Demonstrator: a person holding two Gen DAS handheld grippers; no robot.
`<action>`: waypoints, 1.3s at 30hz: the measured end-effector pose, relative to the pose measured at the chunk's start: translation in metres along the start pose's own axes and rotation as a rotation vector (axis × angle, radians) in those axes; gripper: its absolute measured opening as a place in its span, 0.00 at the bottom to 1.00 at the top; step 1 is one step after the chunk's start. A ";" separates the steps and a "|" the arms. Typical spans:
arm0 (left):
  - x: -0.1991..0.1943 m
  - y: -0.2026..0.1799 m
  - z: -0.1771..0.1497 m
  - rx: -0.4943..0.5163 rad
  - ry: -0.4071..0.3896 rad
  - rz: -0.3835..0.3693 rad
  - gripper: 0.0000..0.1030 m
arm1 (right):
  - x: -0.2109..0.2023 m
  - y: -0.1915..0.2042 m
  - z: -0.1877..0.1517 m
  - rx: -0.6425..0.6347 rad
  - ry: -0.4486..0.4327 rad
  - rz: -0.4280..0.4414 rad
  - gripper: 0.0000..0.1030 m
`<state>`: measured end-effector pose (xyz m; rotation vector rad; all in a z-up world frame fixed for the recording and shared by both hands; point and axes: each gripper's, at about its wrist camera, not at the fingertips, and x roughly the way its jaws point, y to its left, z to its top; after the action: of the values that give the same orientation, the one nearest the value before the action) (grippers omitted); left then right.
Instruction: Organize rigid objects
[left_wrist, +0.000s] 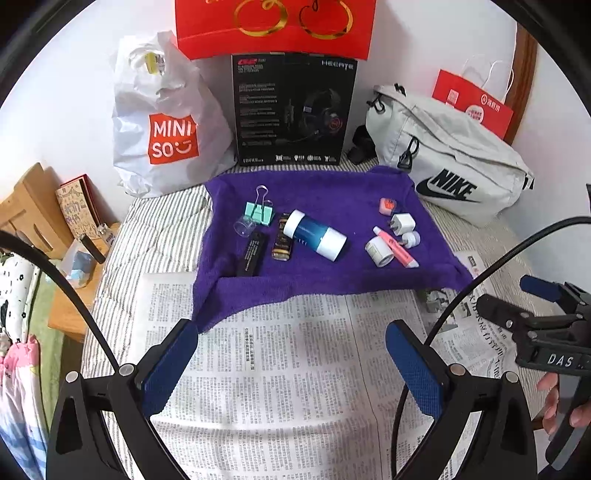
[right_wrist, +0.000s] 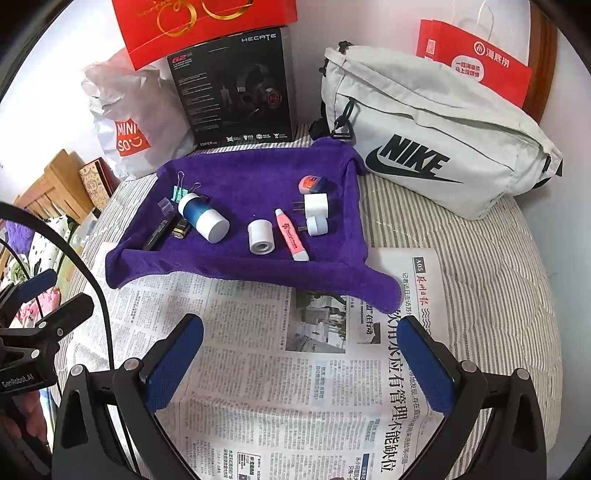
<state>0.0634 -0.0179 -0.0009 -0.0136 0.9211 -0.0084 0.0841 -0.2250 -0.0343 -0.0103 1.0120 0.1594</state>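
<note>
A purple towel (left_wrist: 332, 280) (right_wrist: 229, 266) lies on the bed with small rigid objects on it: a blue-and-white bottle (left_wrist: 316, 234) (right_wrist: 202, 217), a pink tube (left_wrist: 395, 246) (right_wrist: 291, 235), a white roll (left_wrist: 379, 251) (right_wrist: 261, 236), a white charger plug (left_wrist: 403, 223) (right_wrist: 316, 205), green binder clips (left_wrist: 260, 212) (right_wrist: 181, 192), a black stick (left_wrist: 252, 254) (right_wrist: 159, 232) and a battery (left_wrist: 282, 242) (right_wrist: 181, 228). My left gripper (left_wrist: 291, 369) is open and empty above the newspaper (left_wrist: 280, 369), in front of the towel. My right gripper (right_wrist: 304, 365) is open and empty above the newspaper (right_wrist: 295, 369) too.
A black headset box (left_wrist: 293, 110) (right_wrist: 236, 88), a white Miniso bag (left_wrist: 162, 129) (right_wrist: 129, 118), a grey Nike bag (left_wrist: 450, 158) (right_wrist: 424, 133) and red paper bags (left_wrist: 273, 26) (right_wrist: 476, 59) stand behind the towel. A wooden bedside stand (left_wrist: 29, 210) is at the left.
</note>
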 end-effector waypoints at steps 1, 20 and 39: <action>-0.001 0.000 0.001 -0.002 0.000 -0.003 1.00 | -0.001 0.001 0.000 -0.003 -0.002 -0.001 1.00; 0.001 0.001 -0.002 -0.016 0.010 -0.001 1.00 | -0.005 0.003 -0.002 -0.013 -0.008 -0.022 1.00; -0.002 0.000 -0.003 -0.014 0.014 0.002 1.00 | -0.006 0.001 -0.003 -0.010 -0.008 -0.023 1.00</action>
<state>0.0600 -0.0179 -0.0014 -0.0257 0.9355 -0.0005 0.0781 -0.2245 -0.0314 -0.0301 1.0027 0.1434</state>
